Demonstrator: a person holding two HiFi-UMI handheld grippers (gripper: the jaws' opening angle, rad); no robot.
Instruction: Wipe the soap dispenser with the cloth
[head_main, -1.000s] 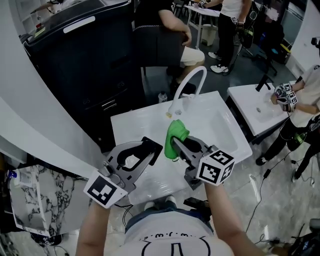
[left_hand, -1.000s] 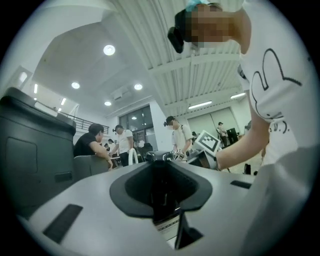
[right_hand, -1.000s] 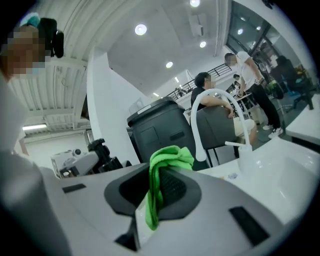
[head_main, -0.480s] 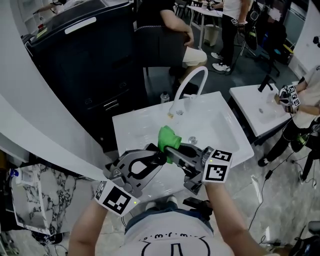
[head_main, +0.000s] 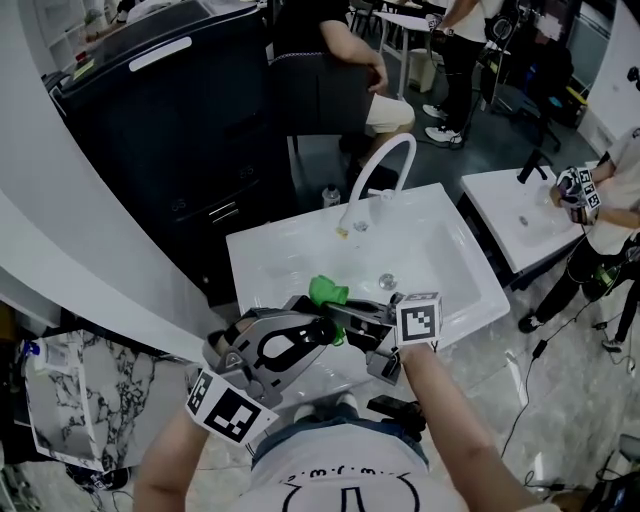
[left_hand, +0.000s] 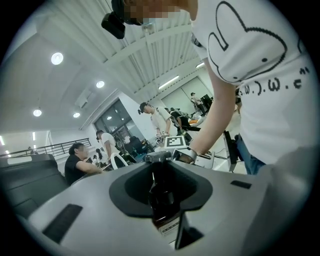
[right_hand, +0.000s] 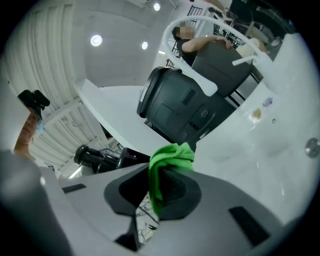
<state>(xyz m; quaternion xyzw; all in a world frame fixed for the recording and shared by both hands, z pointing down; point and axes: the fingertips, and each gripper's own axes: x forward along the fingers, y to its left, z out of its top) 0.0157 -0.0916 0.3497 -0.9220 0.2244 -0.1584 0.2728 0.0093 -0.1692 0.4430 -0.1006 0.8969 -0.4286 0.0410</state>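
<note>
My left gripper (head_main: 318, 328) is shut on the dark soap dispenser (left_hand: 162, 205), whose neck and pump rise between the jaws in the left gripper view. My right gripper (head_main: 337, 308) is shut on the bunched green cloth (head_main: 325, 292). In the head view the cloth sits right at the left gripper's jaw tips, above the sink's front part; whether it touches the dispenser I cannot tell. In the right gripper view the cloth (right_hand: 167, 160) sticks out of the jaws, with the dispenser (right_hand: 99, 157) dark and lying sideways to its left.
A white sink (head_main: 450, 260) with a curved white faucet (head_main: 385, 160) lies under both grippers. A black cabinet (head_main: 150, 110) stands behind it, beside a seated person (head_main: 330, 70). At the right, another person holds grippers over a second sink (head_main: 515, 225).
My right gripper has rolled and sunk with the cloth, toward the left gripper. The left gripper has moved right and rolled, so both jaw tips now meet over the sink's front.
</note>
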